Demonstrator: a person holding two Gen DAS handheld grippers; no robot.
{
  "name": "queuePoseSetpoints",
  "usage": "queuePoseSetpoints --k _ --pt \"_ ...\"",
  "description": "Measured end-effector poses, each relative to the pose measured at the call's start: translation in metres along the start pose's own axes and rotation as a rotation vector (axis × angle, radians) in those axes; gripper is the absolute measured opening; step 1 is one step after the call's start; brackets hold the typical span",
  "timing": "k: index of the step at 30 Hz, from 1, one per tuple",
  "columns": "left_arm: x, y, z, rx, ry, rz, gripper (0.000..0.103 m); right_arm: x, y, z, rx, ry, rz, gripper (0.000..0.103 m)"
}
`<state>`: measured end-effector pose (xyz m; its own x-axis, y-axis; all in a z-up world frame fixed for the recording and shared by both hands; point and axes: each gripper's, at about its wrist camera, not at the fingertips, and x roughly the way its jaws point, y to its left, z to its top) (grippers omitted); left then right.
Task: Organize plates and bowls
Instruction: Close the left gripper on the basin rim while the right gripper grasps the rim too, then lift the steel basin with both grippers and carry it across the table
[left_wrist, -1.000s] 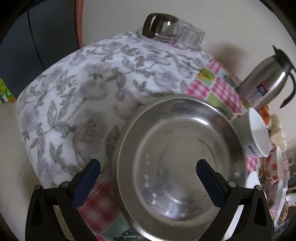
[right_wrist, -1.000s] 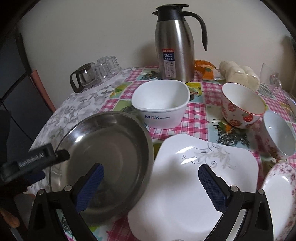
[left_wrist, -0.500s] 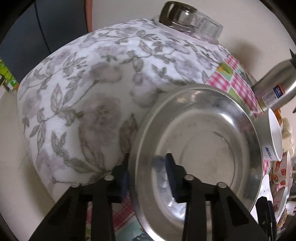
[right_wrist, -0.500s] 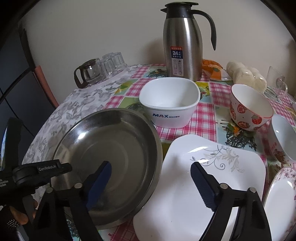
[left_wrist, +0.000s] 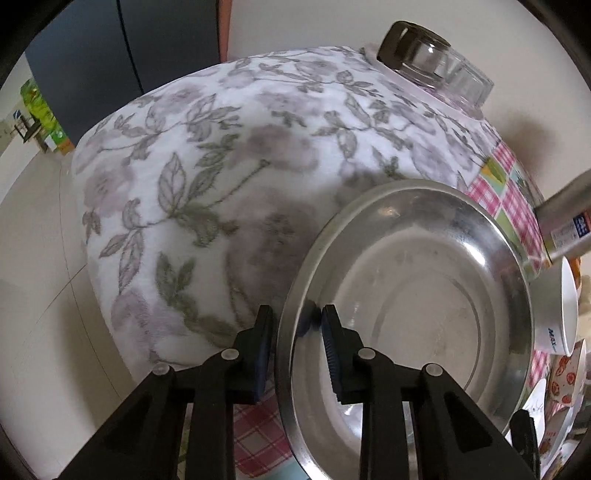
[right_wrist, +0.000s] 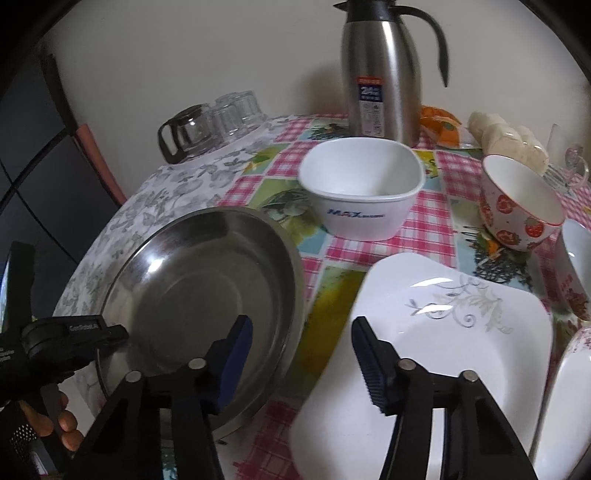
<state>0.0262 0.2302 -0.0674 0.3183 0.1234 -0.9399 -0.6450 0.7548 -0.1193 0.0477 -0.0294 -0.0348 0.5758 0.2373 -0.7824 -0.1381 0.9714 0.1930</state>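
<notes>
A large steel plate (left_wrist: 417, 314) lies at the table's left end; it also shows in the right wrist view (right_wrist: 199, 291). My left gripper (left_wrist: 295, 332) is shut on its near rim, one pad inside and one outside, and shows in the right wrist view (right_wrist: 74, 332). My right gripper (right_wrist: 301, 354) is partly open and empty, hovering over the gap between the steel plate and a square white plate (right_wrist: 436, 332). A square white bowl (right_wrist: 360, 192), a strawberry bowl (right_wrist: 517, 203) and a floral bowl (right_wrist: 576, 269) stand behind.
A steel thermos (right_wrist: 380, 70) stands at the back by the wall. A glass jug and upturned glasses (right_wrist: 210, 125) sit at the back left. A floral cloth (left_wrist: 221, 184) covers the table's left end. Another plate edge (right_wrist: 569, 406) is at the right.
My left gripper has closed from wide open onto the steel plate's rim. My right gripper has narrowed its opening and moved a little closer to the plates.
</notes>
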Motion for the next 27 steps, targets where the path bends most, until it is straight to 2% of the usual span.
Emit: queuePoseSetpoints --k 4,9,11,17,20,23,27 --pt "-0.002 -0.001 -0.001 -0.021 0.002 0.001 0.033 0.002 0.011 -0.002 -0.047 -0.002 0.011 0.047" --pt "-0.004 0.008 -0.002 -0.050 0.004 0.010 0.047 0.011 0.019 -0.007 -0.069 0.031 0.025 0.038" --pt "-0.005 0.010 -0.003 -0.054 0.003 0.013 0.048 0.015 0.019 -0.010 -0.070 0.048 0.028 0.038" --pt "-0.008 0.008 -0.006 -0.048 -0.008 0.027 0.049 0.028 0.021 -0.018 -0.081 0.085 0.038 0.028" --pt "-0.005 -0.003 -0.003 -0.044 -0.010 0.033 0.043 0.027 0.023 -0.018 -0.100 0.077 0.030 0.024" --pt "-0.005 -0.006 0.000 -0.026 -0.013 0.004 0.025 0.023 0.024 -0.016 -0.114 0.057 0.037 0.024" --pt "-0.006 -0.008 0.004 -0.006 -0.022 -0.006 0.024 0.013 0.029 -0.013 -0.138 0.026 0.037 0.024"
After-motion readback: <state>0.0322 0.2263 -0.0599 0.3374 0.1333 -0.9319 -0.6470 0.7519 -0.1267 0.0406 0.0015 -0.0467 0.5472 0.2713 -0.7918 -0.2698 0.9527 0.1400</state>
